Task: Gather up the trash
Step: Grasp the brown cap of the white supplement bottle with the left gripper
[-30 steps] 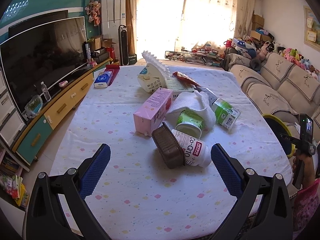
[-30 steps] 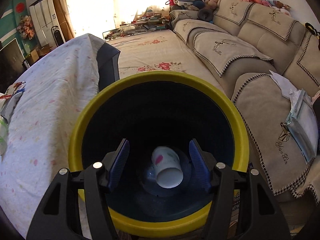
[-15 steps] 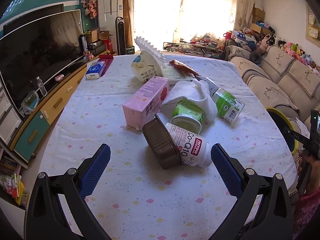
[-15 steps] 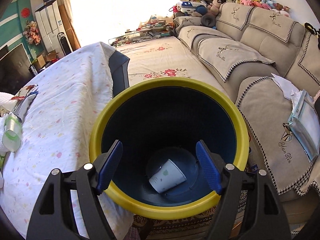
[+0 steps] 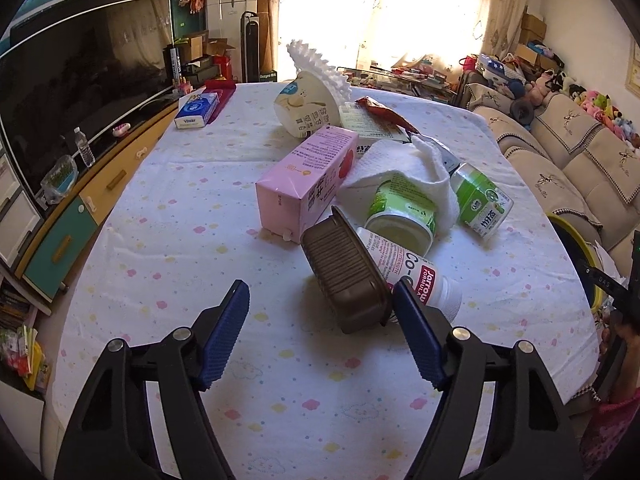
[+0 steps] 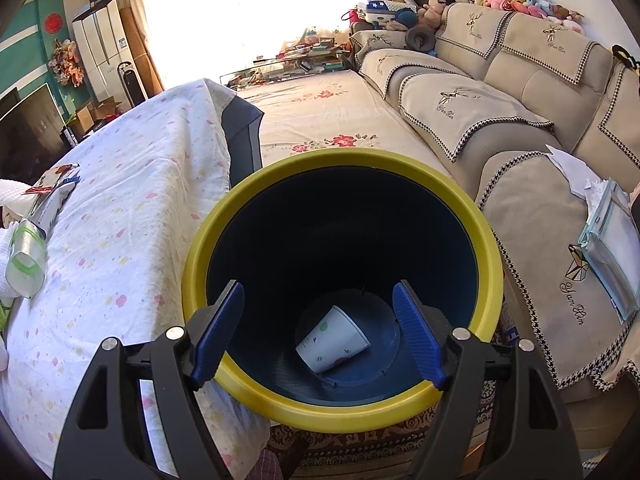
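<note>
Trash lies in a heap on the table [image 5: 168, 264]: a brown plastic tray [image 5: 346, 276] leaning on a white Co-Q10 bottle [image 5: 416, 276], a pink carton [image 5: 308, 180], a green yogurt cup [image 5: 400, 212], a green bottle [image 5: 484, 204], a white cloth [image 5: 400, 168] and a cream tub [image 5: 306, 106]. My left gripper [image 5: 320, 306] is open and empty just in front of the brown tray. My right gripper [image 6: 318, 304] is open and empty above the yellow-rimmed dark bin [image 6: 344, 412], where a white paper cup [image 6: 332, 340] lies on its side.
A blue tissue box [image 5: 198, 110] sits at the table's far left. A TV and cabinet [image 5: 60, 92] run along the left. A beige sofa [image 6: 500, 112] stands right of the bin, with papers [image 6: 612, 240] on it. The bin stands against the table's edge [image 6: 224, 184].
My left gripper moved forward to the brown tray and its jaws narrowed. My right gripper rose and drew back from the bin; the cup it dropped now lies on its side.
</note>
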Available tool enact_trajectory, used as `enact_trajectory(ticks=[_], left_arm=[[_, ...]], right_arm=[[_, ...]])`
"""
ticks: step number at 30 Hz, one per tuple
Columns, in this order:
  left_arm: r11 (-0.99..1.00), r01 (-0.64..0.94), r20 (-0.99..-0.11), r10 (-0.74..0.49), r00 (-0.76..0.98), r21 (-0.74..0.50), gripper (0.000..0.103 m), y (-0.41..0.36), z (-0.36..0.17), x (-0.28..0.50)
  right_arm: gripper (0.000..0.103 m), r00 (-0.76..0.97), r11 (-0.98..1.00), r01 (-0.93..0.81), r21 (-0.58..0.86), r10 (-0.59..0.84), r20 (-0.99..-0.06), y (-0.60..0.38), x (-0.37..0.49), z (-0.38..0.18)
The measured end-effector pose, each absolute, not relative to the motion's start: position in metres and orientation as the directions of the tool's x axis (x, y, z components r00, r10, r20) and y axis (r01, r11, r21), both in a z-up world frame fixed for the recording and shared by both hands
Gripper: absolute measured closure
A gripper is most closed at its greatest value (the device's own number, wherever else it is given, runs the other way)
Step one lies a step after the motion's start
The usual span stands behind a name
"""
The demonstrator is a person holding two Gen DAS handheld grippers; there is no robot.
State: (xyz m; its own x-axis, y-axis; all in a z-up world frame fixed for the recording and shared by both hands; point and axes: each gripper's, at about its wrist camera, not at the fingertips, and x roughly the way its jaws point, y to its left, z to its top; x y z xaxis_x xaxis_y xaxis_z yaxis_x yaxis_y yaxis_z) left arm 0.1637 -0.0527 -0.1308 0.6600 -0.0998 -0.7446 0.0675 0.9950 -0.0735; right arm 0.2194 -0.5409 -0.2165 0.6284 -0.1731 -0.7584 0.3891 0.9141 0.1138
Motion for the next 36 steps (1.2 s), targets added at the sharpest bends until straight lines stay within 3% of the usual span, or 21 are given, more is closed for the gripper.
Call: enact_trajectory(ticks=[2,9,12,25,36], left_arm=[[0.992,0.084,-0.743,-0.13,0.657,-0.099,0.035,-0.052,-0.131,0.165],[0.983,0.133,-0.734,-0.184,0.654,-0.129,0.066,-0.056,-0.136,0.168],[0.986,0.126,-0.734,-0.163,0.659,-0.107,0.071,-0.055,-0.135,0.169],[0.999,-0.017,-0.71,0.047,0.703,0.049,0.077,-0.02,-0.126,0.166],[0.999,0.035,-0.651,-0.009,0.759,0.028,0.077,-0.026,-0.094,0.142]], right_arm=[[0.03,0.629,0.915,0.386,0.114,-0.171,-0.759,-0.541,0.22,-0.217],[0.03,0.633,0.92,0.373,0.118,-0.159,-0.758,-0.538,0.22,-0.217],[0.03,0.634,0.92,0.372,0.12,-0.157,-0.758,-0.537,0.22,-0.217],[0.03,0.637,0.92,0.37,0.13,-0.149,-0.756,-0.536,0.22,-0.216],[0.03,0.647,0.919,0.372,0.126,-0.16,-0.746,-0.535,0.214,-0.211]])
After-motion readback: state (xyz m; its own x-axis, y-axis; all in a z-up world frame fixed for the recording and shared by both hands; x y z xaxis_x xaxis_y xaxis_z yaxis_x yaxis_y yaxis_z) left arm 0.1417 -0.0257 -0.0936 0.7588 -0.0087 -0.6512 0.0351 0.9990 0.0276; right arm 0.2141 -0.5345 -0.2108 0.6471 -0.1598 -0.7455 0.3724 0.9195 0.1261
